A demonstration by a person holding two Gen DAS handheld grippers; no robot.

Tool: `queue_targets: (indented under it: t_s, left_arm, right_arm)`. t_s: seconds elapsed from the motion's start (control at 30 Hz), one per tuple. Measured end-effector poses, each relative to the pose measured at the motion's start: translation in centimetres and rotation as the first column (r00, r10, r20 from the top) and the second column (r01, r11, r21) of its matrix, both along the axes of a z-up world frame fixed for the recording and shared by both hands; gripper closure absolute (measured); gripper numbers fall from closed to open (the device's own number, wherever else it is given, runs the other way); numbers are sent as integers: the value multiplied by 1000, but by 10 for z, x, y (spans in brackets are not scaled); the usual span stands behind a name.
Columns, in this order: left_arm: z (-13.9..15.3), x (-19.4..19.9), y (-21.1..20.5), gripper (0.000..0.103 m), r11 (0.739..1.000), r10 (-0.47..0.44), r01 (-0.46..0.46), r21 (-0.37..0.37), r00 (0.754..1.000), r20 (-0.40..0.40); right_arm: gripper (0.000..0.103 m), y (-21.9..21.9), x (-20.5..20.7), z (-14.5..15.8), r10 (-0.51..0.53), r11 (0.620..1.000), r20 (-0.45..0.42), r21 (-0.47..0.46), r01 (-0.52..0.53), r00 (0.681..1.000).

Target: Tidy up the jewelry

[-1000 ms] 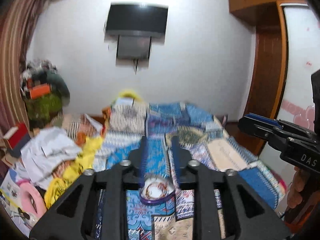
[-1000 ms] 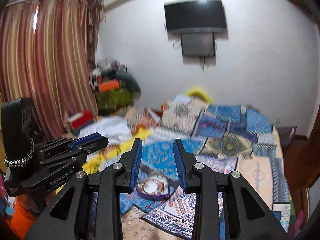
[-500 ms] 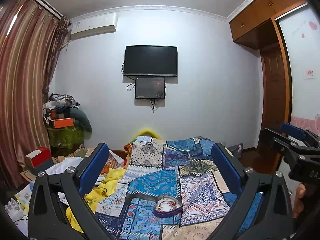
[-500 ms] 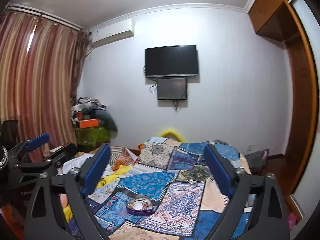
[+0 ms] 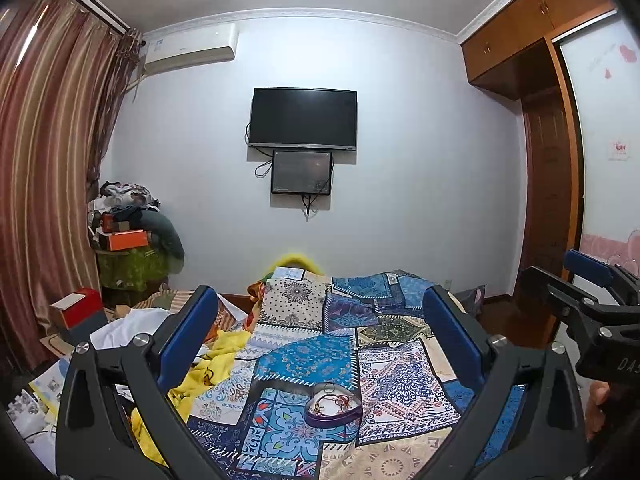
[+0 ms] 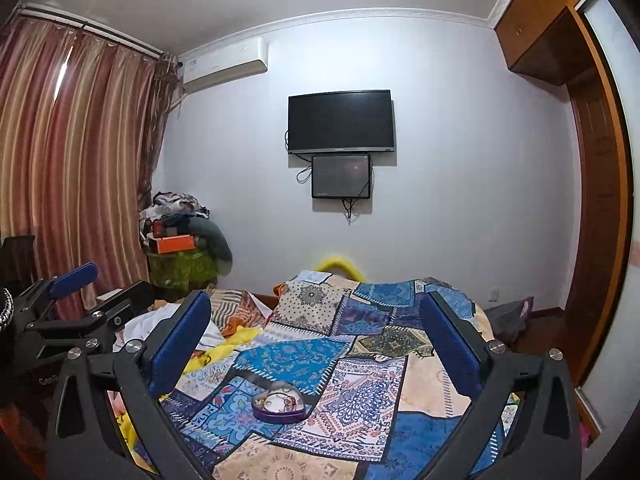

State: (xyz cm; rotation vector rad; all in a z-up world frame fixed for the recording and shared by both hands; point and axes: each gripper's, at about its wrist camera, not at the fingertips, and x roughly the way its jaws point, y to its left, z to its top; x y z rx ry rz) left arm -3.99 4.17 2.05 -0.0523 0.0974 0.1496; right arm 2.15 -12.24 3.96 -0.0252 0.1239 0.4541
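Curtains (image 5: 44, 184) hang in striped folds along the left wall, with a heap of clothes and boxes (image 5: 128, 224) stacked in the corner beside them. Nearer, white and yellow cloth (image 5: 208, 356) lies rumpled at the left edge of the patchwork bedspread (image 5: 396, 376).

On that spread sits the heart-shaped jewelry box (image 5: 333, 405), purple-walled and uncovered, with beaded strands inside. It lies flat. In the left wrist view its lobed end faces away toward the far wall, its long axis running roughly left to right across the bed. Which way its tip points I cannot make out.

Left gripper (image 5: 320, 336) hovers above the bed with its blue pads spread wide, holding nothing; the box shows between and below them, untouched. Right gripper (image 6: 316, 340) stands the same way, splayed and empty, with the box (image 6: 280, 402) low in its gap. Nothing lies between either tool and the box.

On the far wall hang a dark television (image 5: 303, 117) and a smaller screen (image 5: 301, 172) under it. A wooden wardrobe (image 5: 536, 80) fills the right side.

A second ago both pairs of pads stood narrow and close over the box; since then they have opened and drawn back.
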Motion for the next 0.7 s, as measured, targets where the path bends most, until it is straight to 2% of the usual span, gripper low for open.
queue_targets:
  t_s: [0.7]
  left_arm:
    - [-2,11,1,0,1000,6,-6,-10,1000,-24]
  right_arm:
    - [0,-1,-1,-2,5,1000,-23,-16,-6,1000]
